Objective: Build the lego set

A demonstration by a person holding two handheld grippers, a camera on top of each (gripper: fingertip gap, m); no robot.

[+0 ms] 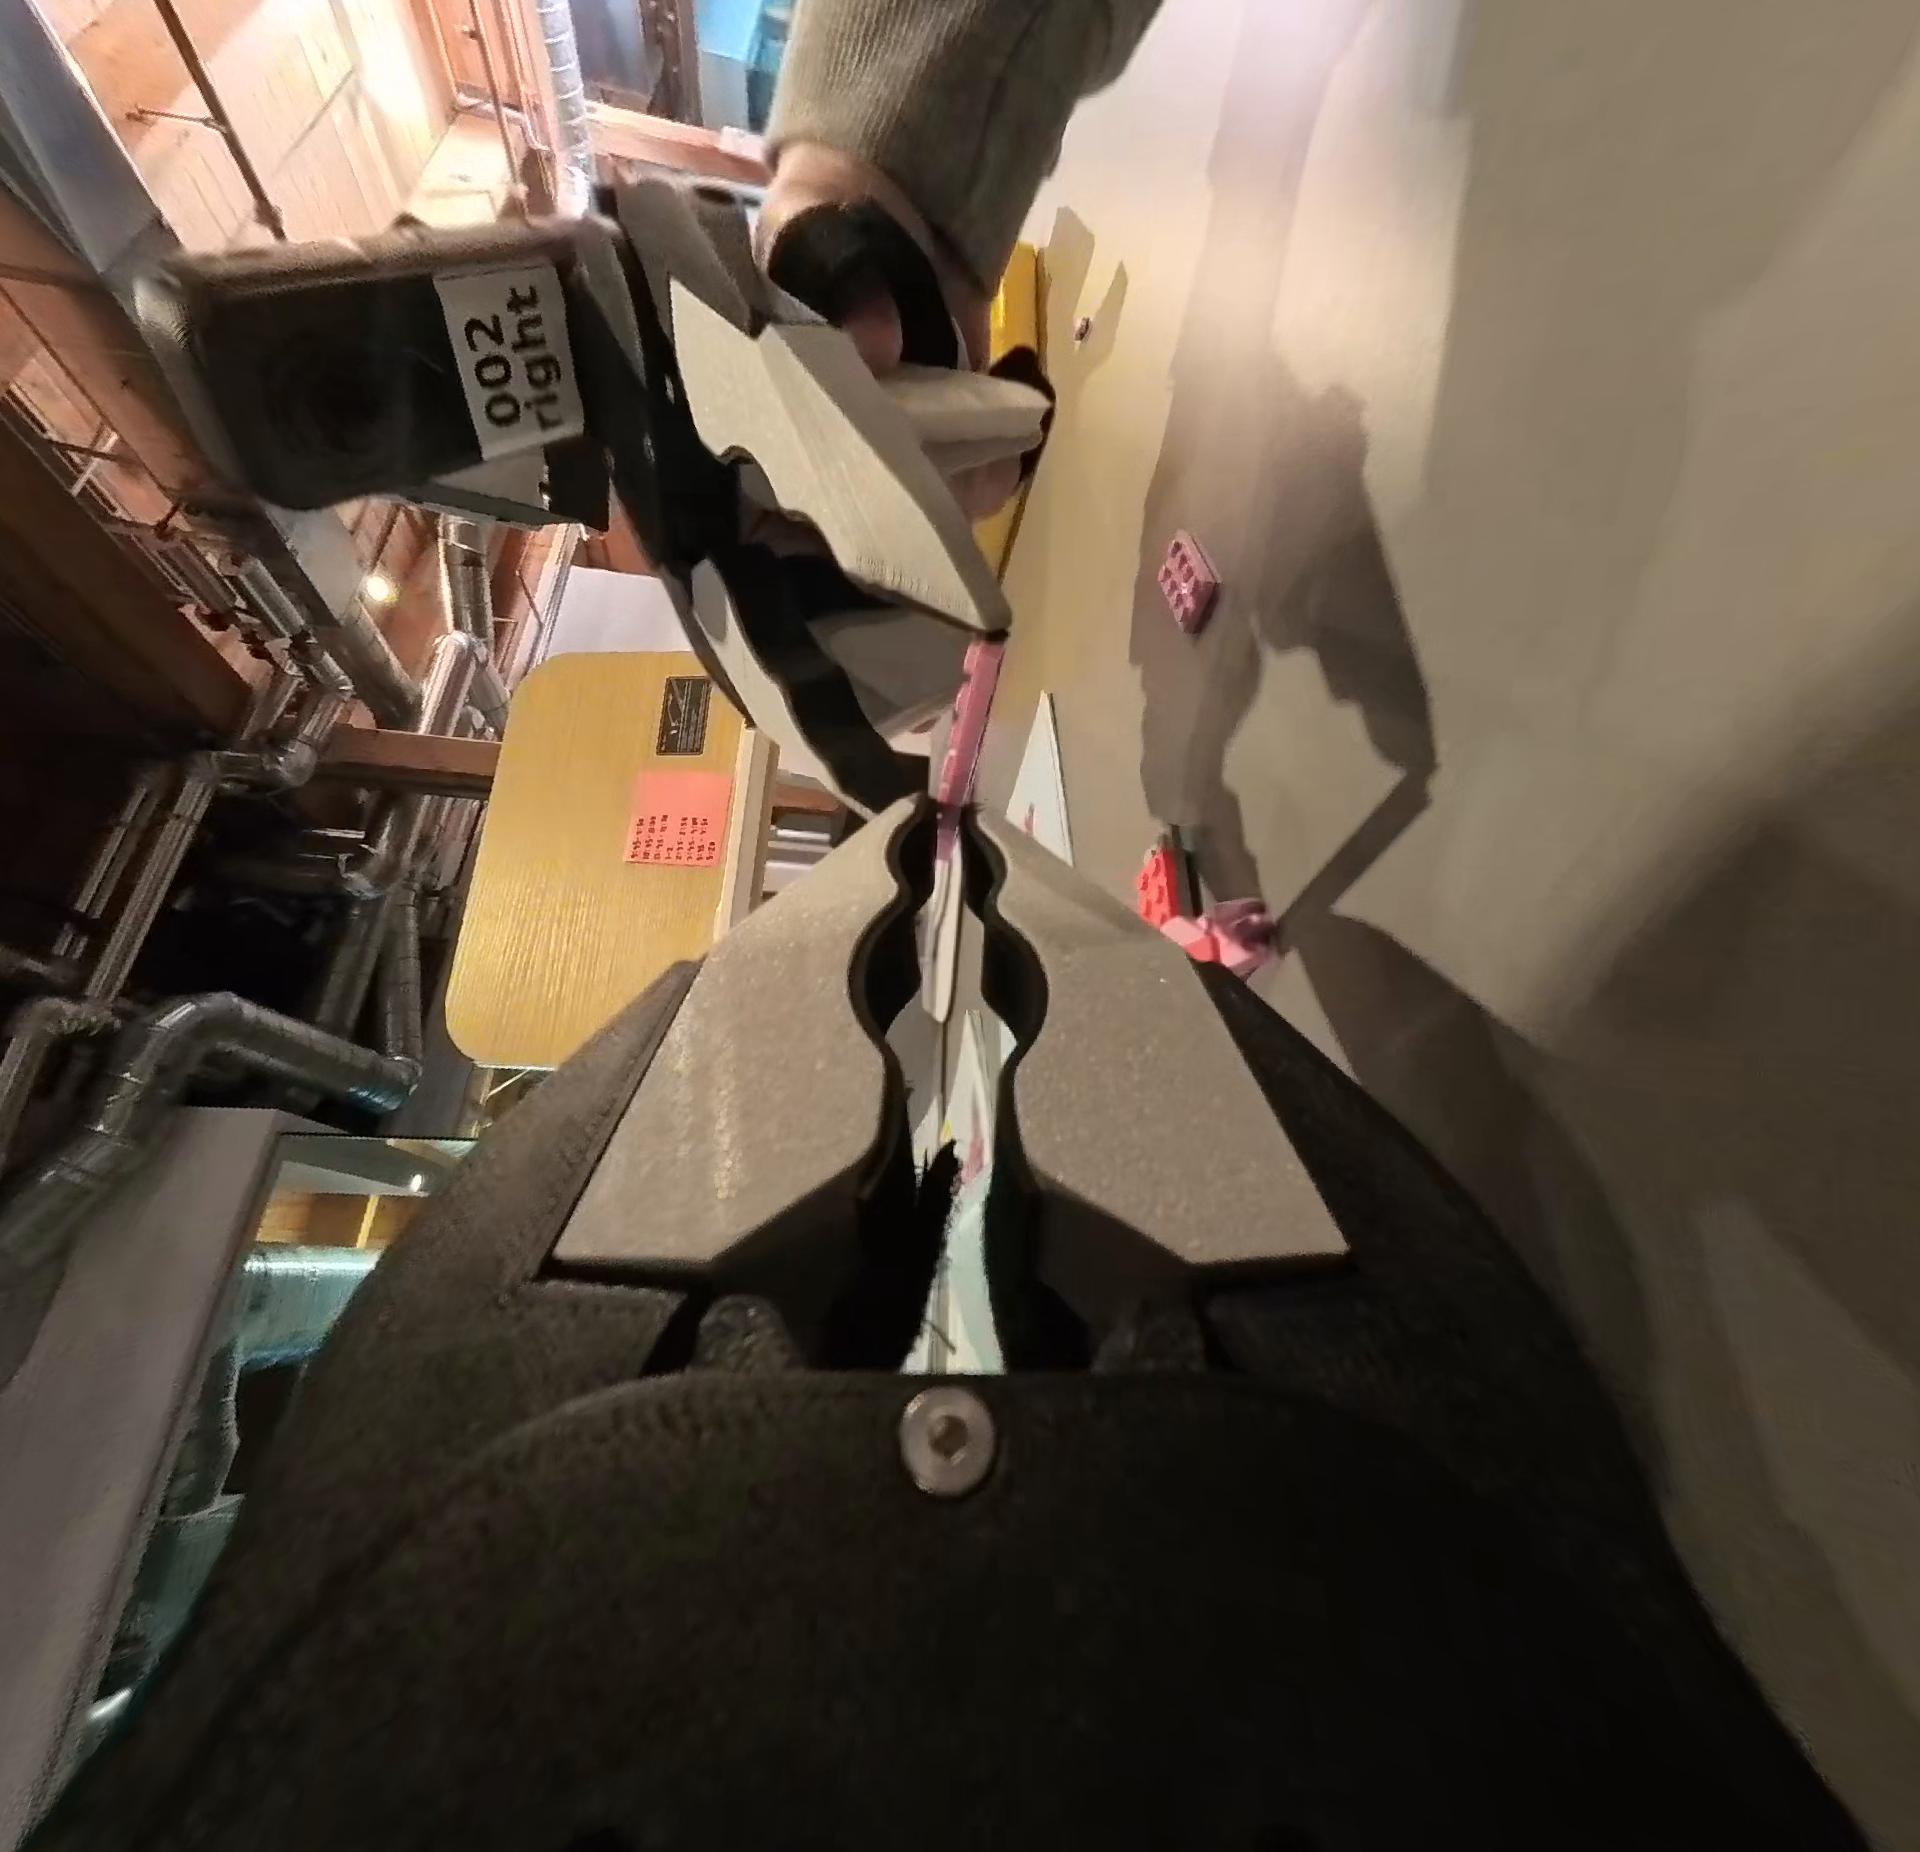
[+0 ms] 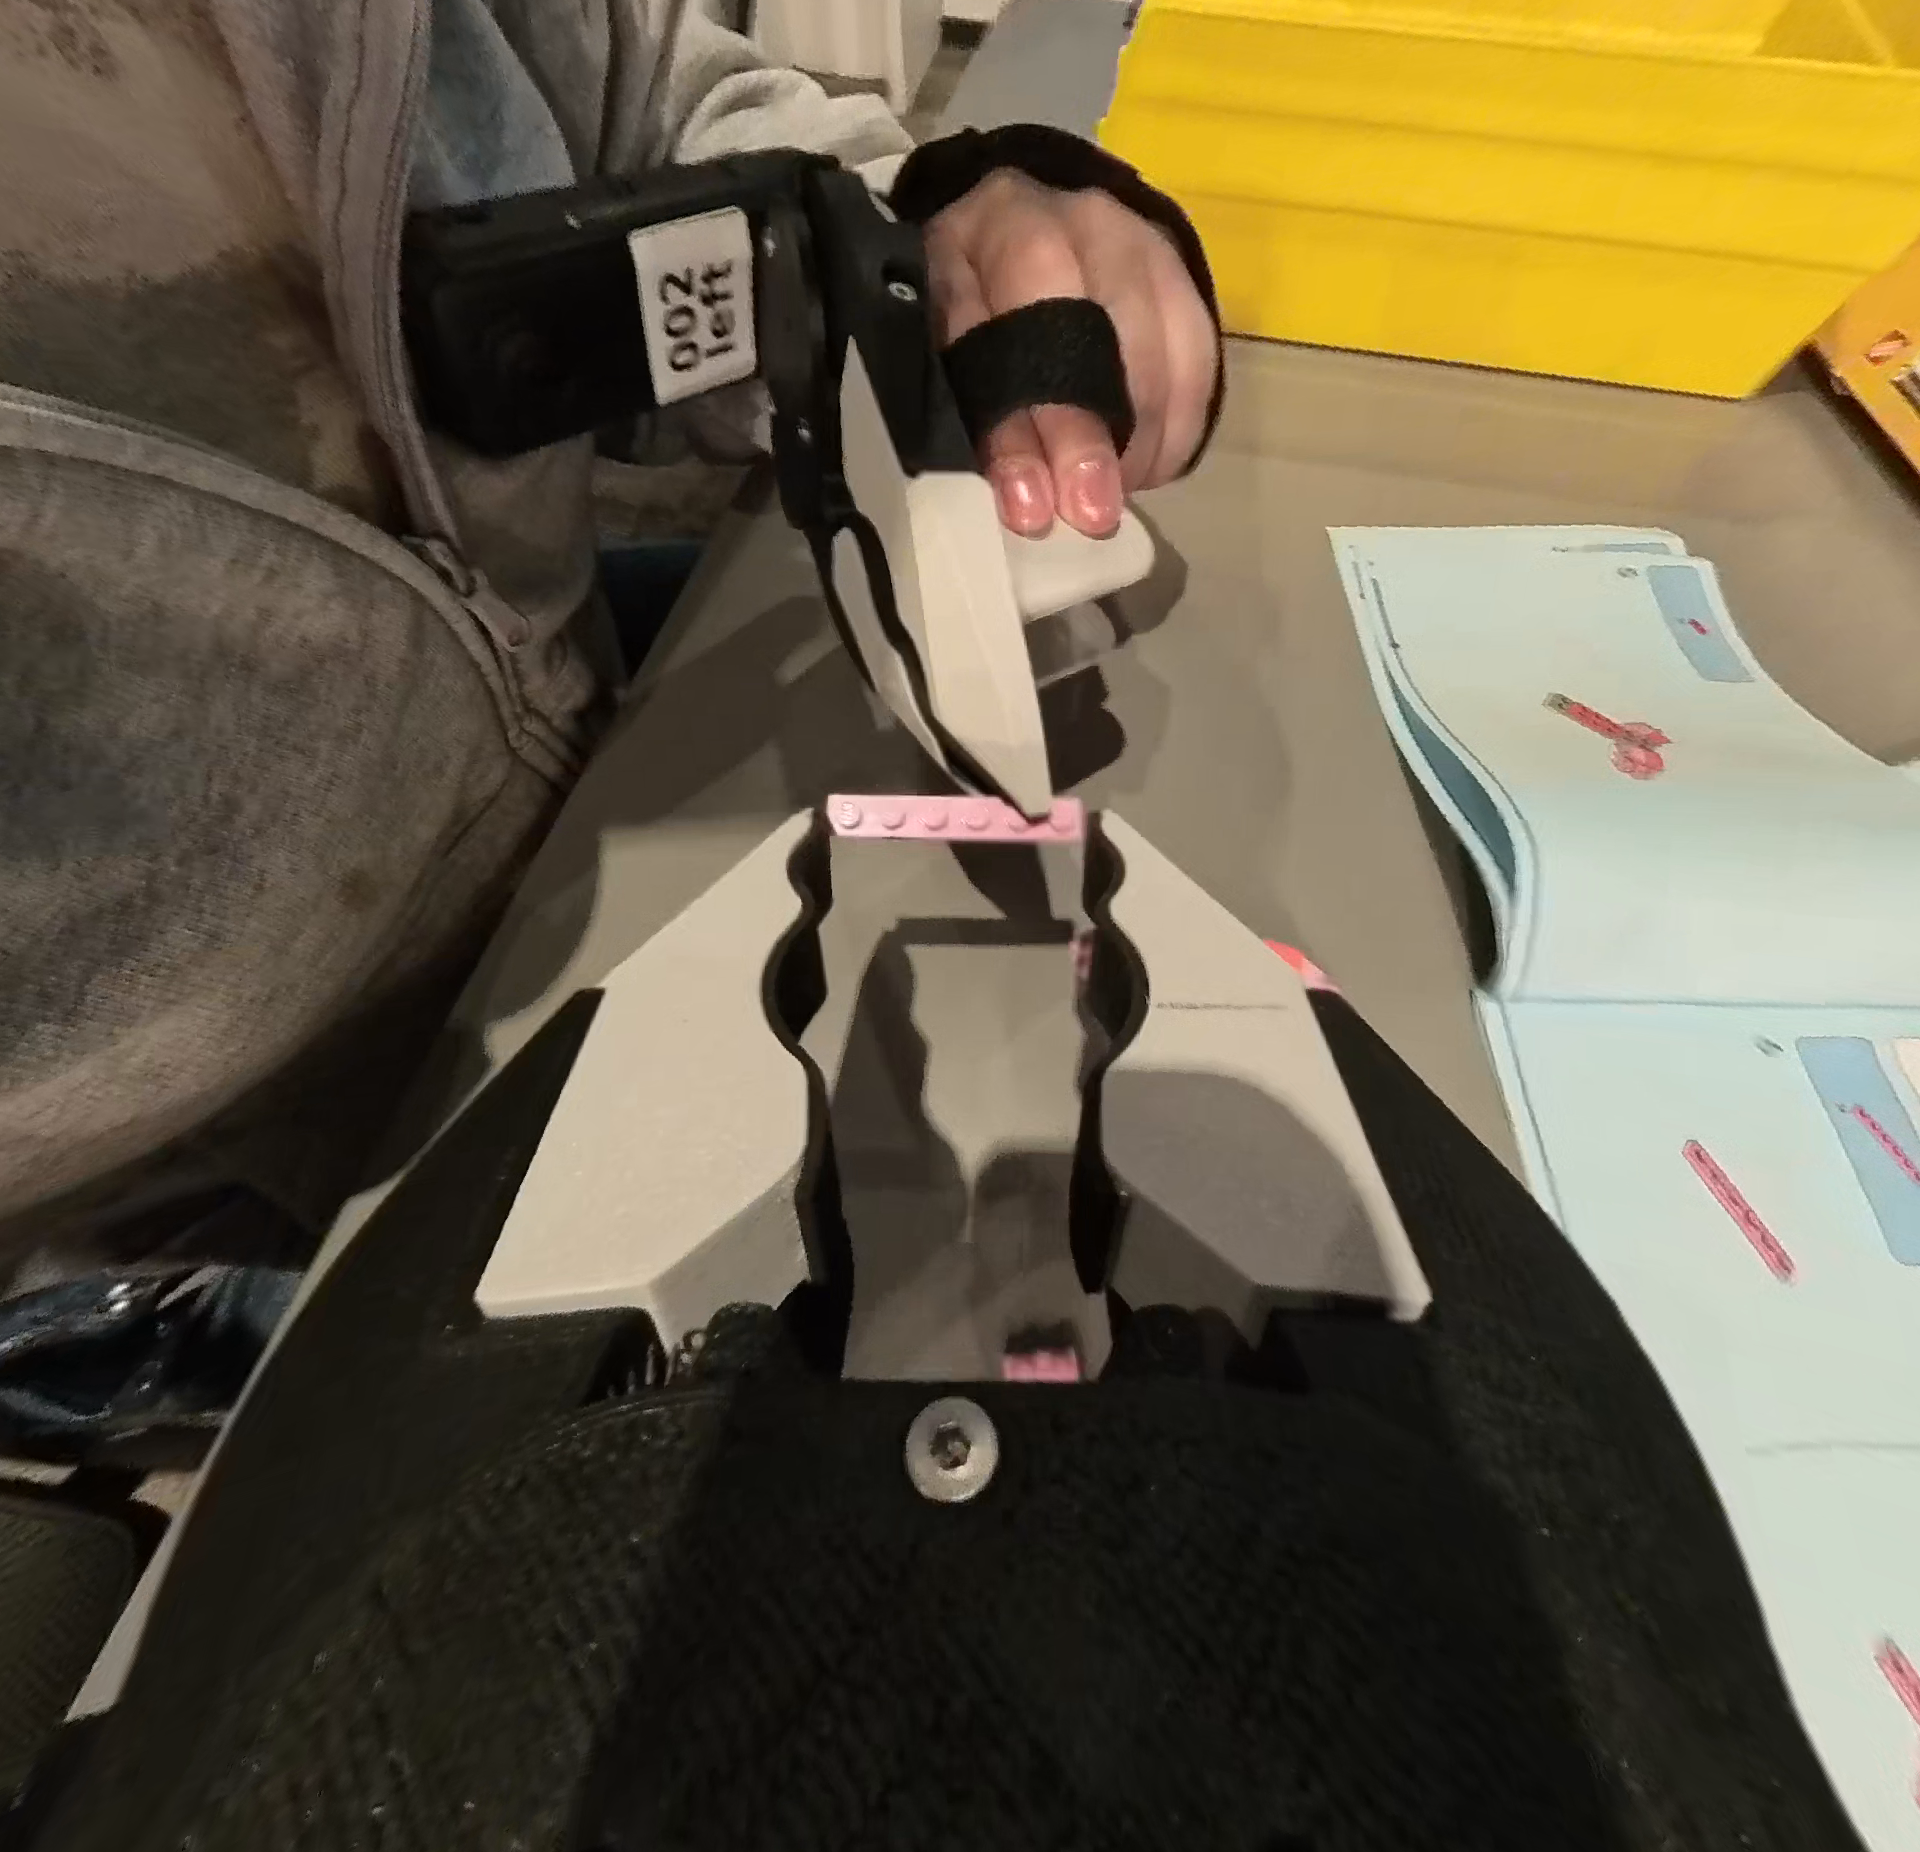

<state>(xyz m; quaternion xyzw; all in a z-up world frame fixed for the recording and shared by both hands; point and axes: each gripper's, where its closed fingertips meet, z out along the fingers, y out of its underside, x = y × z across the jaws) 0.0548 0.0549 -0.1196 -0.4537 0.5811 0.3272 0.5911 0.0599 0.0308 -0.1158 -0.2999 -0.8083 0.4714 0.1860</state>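
Here, both grippers meet over the grey table (image 2: 1351, 431), sharing one long pink plate (image 2: 954, 821).

Right gripper (image 2: 954, 836): fingers spread to the plate's length, one tip at each end, plate held crosswise between them, studs facing the camera. It is clenched on the plate.

Left gripper (image 1: 948, 815): in its own view the fingers are nearly closed, pinching the plate's thin edge at the tips. From the right wrist view, the left gripper's tips come down from above onto the plate near its right end. The person's hand (image 2: 1081, 348) sits in a black strap on the handle, two fingertips on the pale trigger.

Loose parts on the table in the left wrist view: a purple studded plate (image 1: 1184, 578) lying alone, well apart from the grippers; a red brick (image 1: 1158, 883) just beside a small pink piece (image 1: 1226, 932).

Right of the grippers, an open pale blue instruction booklet (image 2: 1662, 919). Behind it, a yellow bin (image 2: 1455, 140) at the table's far side.
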